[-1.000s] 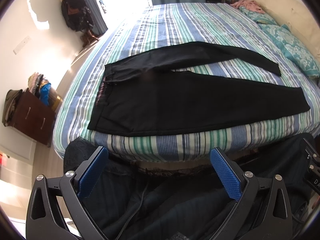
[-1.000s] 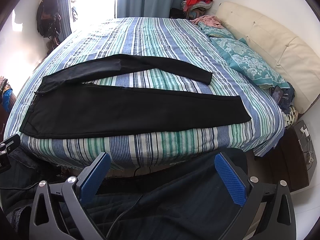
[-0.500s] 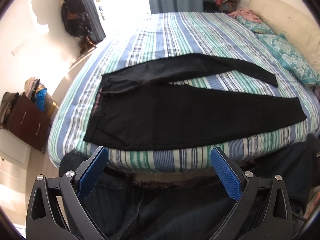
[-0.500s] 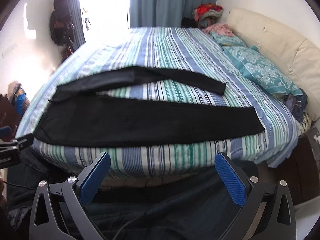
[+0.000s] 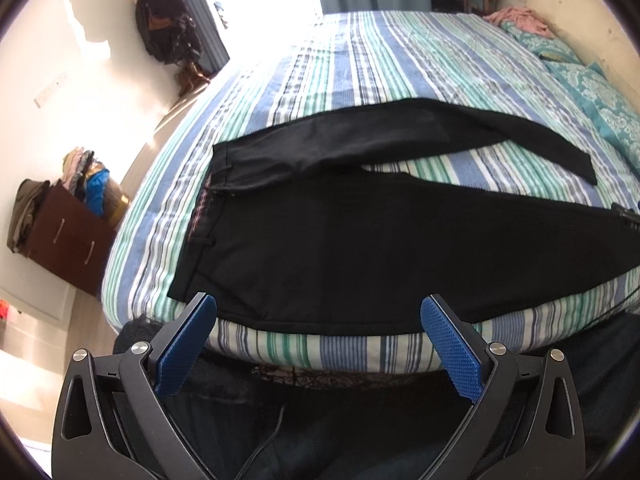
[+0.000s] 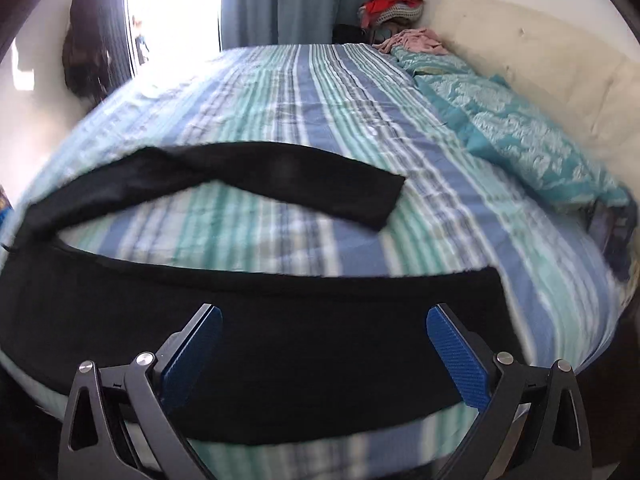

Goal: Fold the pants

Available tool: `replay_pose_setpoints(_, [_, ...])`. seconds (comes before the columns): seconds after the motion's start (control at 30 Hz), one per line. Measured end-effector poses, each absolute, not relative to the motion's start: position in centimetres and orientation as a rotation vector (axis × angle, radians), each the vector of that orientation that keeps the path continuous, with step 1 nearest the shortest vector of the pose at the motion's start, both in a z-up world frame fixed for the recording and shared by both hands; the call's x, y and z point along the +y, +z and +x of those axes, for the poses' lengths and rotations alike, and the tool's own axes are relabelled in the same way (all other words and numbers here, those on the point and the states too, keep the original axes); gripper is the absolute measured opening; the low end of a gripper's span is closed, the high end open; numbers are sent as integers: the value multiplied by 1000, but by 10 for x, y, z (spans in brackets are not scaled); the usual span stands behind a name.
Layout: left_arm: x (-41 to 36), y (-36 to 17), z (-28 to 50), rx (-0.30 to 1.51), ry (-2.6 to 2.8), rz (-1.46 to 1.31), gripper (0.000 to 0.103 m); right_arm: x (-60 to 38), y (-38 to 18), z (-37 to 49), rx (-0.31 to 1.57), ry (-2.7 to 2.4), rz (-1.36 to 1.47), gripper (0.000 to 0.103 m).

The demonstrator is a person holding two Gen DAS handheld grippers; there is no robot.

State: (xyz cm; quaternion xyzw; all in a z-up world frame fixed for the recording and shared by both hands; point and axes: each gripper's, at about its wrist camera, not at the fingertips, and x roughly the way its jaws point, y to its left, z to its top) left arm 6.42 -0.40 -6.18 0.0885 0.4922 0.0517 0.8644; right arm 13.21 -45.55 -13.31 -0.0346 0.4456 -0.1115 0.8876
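Black pants (image 5: 360, 240) lie flat on the striped bed (image 5: 380, 60), waistband at the left, both legs spread apart toward the right. The near leg runs along the bed's front edge; the far leg (image 6: 256, 176) angles away. My left gripper (image 5: 318, 312) is open and empty, just before the front edge near the waist end. My right gripper (image 6: 324, 320) is open and empty, low over the near leg (image 6: 320, 328) close to its cuff end.
Teal pillows (image 6: 520, 136) and a cream headboard (image 6: 540, 52) lie at the bed's right. A brown drawer unit (image 5: 68, 240) with piled clothes stands on the floor at left. Dark clothing hangs by the window (image 5: 168, 20). A dark blanket (image 5: 320, 420) lies below the bed's edge.
Both grippers have moved forward toward the bed. The right one has dropped low over the near pant leg; the left one has come up to the front edge by the waist.
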Motion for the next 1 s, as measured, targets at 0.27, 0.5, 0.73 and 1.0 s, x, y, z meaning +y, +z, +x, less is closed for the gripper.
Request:
replay_pose_setpoints(0.27, [-21,-97,89,1152,139,232,102,-485,-197,237,1006,-166,-440,79])
replay_pose_setpoints(0.5, [-44,-119,122,1208,136,276,102,-499,-207,315,1023,-92,-551,5])
replay_pose_setpoints(0.73, [-71,-116,154,1169,95,254,102,-585,-82,441,776,-433,-222,81])
replay_pose_setpoints(1.0, [-68,-136,197,1134,110,256,102,-621,-159,446,897,-190,387,64])
